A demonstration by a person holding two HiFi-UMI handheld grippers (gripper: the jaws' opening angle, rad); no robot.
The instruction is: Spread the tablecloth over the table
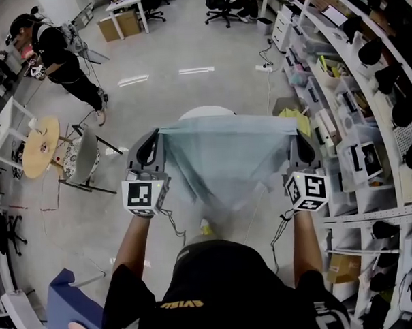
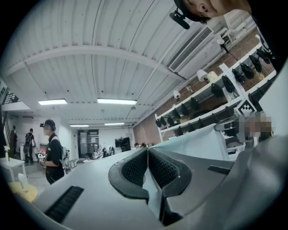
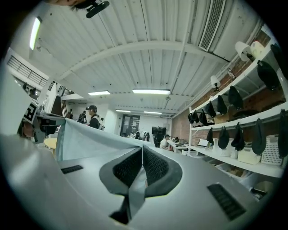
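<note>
My left gripper [image 1: 157,136] and right gripper [image 1: 298,128] each pinch a top corner of the tablecloth [image 1: 226,159], which hangs between them near the round table [image 1: 205,113]; it looks light and limp, so the corners seem the best hold.

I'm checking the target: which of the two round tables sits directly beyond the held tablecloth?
The white table, its rim peeking above the tablecloth; the wooden table stands far off to the left.
</note>
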